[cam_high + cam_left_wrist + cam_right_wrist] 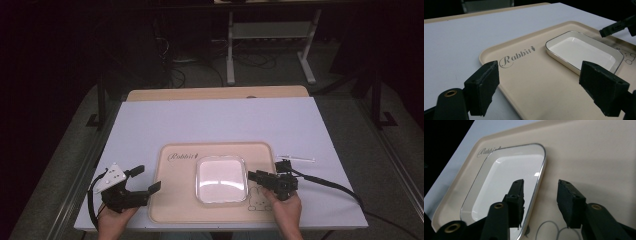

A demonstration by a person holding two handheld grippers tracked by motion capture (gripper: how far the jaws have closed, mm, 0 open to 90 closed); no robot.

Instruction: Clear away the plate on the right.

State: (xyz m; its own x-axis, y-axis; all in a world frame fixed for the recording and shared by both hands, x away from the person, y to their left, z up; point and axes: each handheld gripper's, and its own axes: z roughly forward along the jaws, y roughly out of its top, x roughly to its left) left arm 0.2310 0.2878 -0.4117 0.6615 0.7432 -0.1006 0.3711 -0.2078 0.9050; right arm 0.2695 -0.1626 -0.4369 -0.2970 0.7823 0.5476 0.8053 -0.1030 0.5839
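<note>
White table top (215, 125) takes up most of the high view, with a strip of wood edge along its far side. On its near half sits a beige tray (175, 200), "Rabbit" script at its far-left corner and a line-drawn rabbit at its near-right corner. A white square dish (220, 180) with a thin dark rim line sits flat in the tray, a bit right of its centre, nothing in it. Left gripper (148, 179) is at the tray's left edge, held in the person's left hand (114, 220), jaws spread wide with nothing between them; in the left gripper view the tray (529, 82) and dish (584, 50) lie ahead of the jaws, untouched. Right gripper (255, 176) is over the tray just right of the dish, in the right hand (286, 210), cable trailing off to the right. In the right gripper view its jaws are parted and straddle the dish's (506, 182) rim, one over the dish, one over bare tray (594, 157); gripping nothing, can't tell if they touch the rim. Small thin white stick-like item (297, 159) lies on the table just past the tray's right side, too small to identify.
</note>
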